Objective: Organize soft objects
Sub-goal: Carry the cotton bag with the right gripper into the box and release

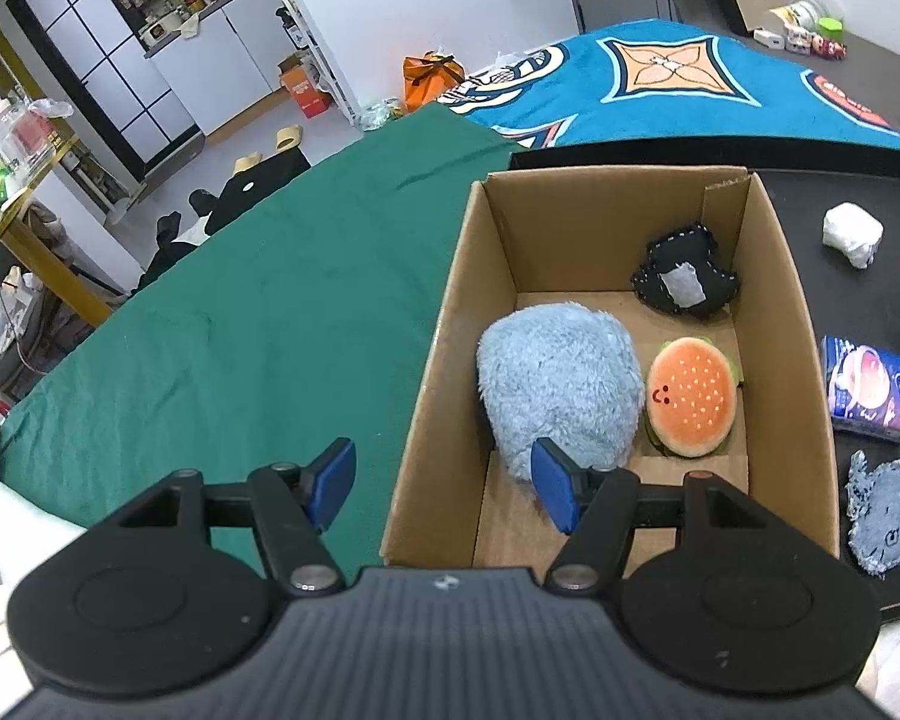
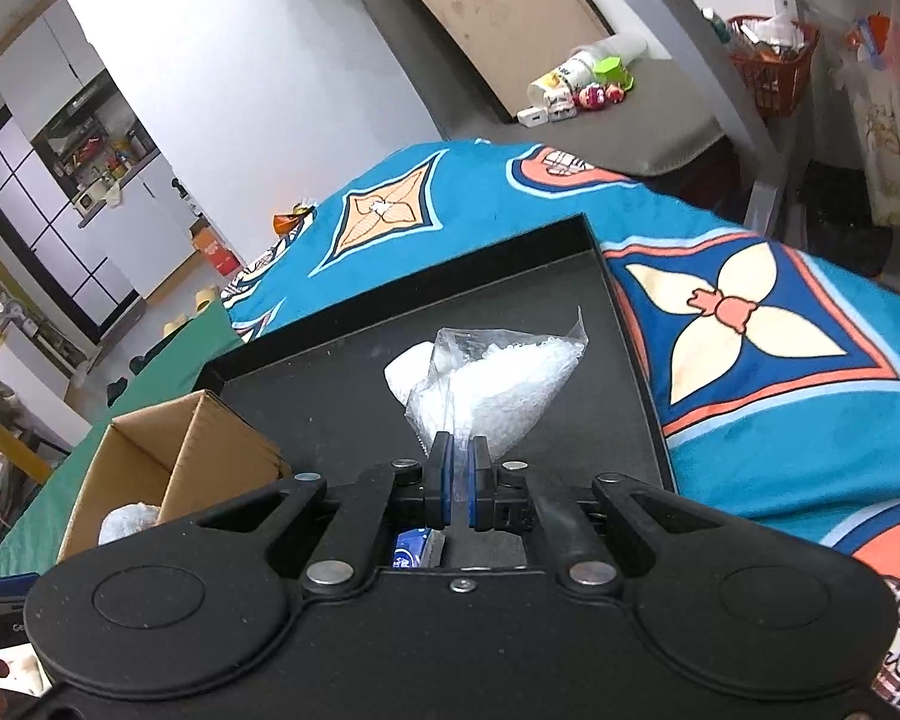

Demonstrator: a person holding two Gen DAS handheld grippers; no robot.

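In the left wrist view, the left claw (image 1: 444,483) sits at the bottom centre with its two blue pads spread wide, holding nothing; one pad hangs over the green cloth (image 1: 240,324), the other over the near left part of the box (image 1: 450,324). The open cardboard box fills the middle right of the frame and holds three soft things: one fluffy blue plush (image 1: 558,390) at its left, one burger plush (image 1: 693,399) just beside it, and one black stitched pouch (image 1: 684,279) in the far right corner. On the black tray (image 1: 870,288) at the right edge lie three more: one white wad (image 1: 851,234), one blue packet (image 1: 870,387) and one blue-grey cloth piece (image 1: 882,510).

In the right wrist view, the right claw (image 2: 457,486) at lower centre is pressed together, pinching one clear bag (image 2: 492,384) of white beads by its neck, above the tray (image 2: 342,372). One white wad (image 2: 408,372) shows behind the bag. The box (image 2: 150,450) is at lower left, the patterned blanket (image 2: 780,360) at right.
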